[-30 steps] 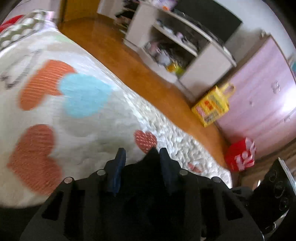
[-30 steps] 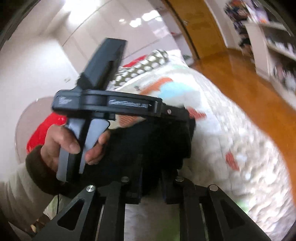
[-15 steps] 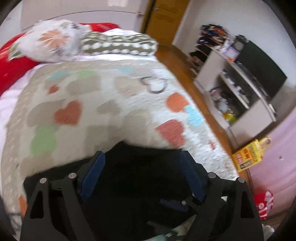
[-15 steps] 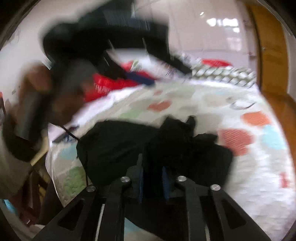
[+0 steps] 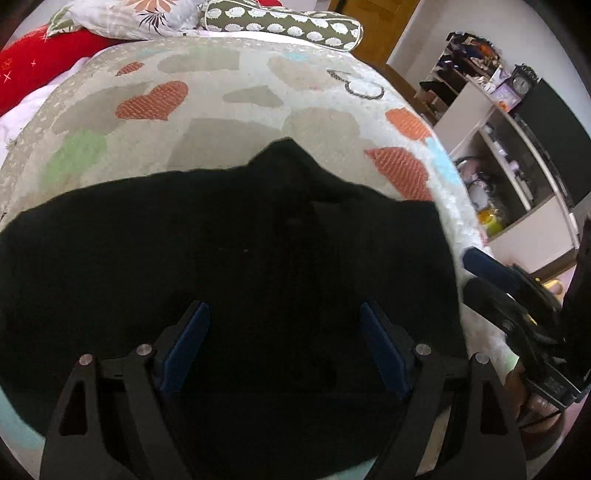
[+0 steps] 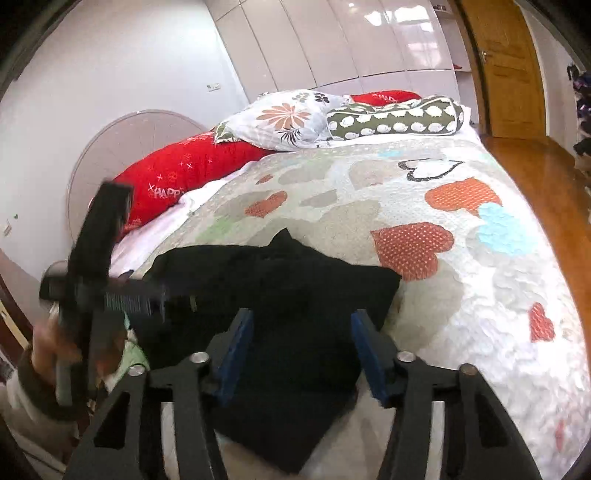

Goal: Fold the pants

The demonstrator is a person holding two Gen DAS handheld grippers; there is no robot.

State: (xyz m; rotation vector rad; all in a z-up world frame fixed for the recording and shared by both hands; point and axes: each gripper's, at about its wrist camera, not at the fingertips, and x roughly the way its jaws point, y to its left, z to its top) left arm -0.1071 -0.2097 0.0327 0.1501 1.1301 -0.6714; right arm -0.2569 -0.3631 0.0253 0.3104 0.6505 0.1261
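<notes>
Left wrist view: the left gripper hangs over the black pants, jaws wide apart, blue pads clear of the cloth with nothing clamped. The pants lie spread across the near end of the quilt, a peak of cloth pointing far toward the pillows. At the right edge, the right gripper reaches in beside the pants. Shelves stand far right.

Right wrist view: the right gripper has its jaws opening, pads apart, the pants lying between and below them but not pinched. The pants sit bunched on the near left part of the quilt. At left, blurred, a hand holds the left gripper; its jaws are hard to make out here. Red, floral and spotted pillows lie at the far end, a door far right.
</notes>
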